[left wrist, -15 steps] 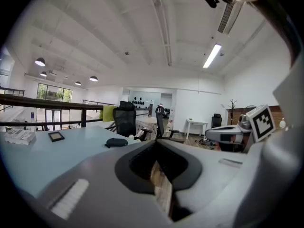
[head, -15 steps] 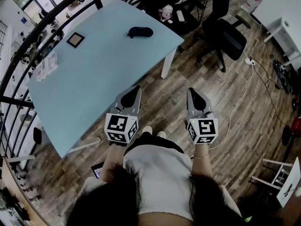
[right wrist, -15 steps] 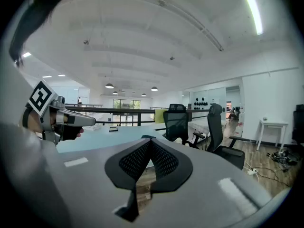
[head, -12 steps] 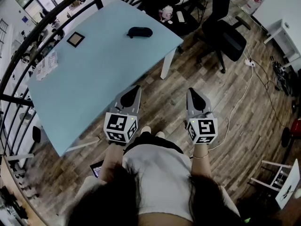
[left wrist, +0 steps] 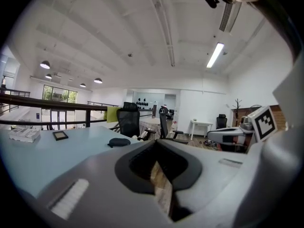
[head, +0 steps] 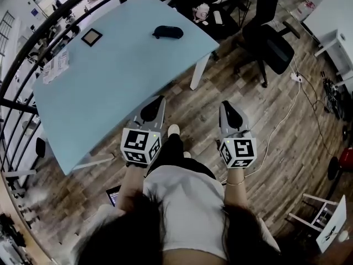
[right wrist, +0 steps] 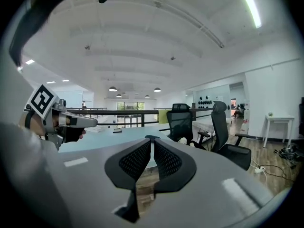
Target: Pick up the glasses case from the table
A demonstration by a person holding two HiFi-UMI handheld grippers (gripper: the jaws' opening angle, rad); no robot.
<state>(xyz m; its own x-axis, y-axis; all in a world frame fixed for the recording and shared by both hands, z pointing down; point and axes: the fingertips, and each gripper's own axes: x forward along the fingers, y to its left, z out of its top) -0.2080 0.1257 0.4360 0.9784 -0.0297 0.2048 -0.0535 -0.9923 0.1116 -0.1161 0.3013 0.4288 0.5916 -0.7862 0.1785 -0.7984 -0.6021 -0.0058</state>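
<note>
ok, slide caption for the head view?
Left claw and right claw shut, empty, well short of the glasses case on the table.

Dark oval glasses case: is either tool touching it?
No, the dark oval glasses case lies far across the pale blue table, well apart from the left tool and right tool.

Office chair (head: 269,44): black, ahead and to the right of the right gripper (head: 227,106), well apart from it.
Wood floor (head: 309,142): below both grippers.
White cable (head: 284,116): on the floor, right of the right gripper.
Picture frame (head: 91,36): small, dark, far ahead and left of the left gripper (head: 158,101).
Papers (head: 55,68): further left than the frame.
Railing (left wrist: 47,102): black, beyond the papers.
</note>
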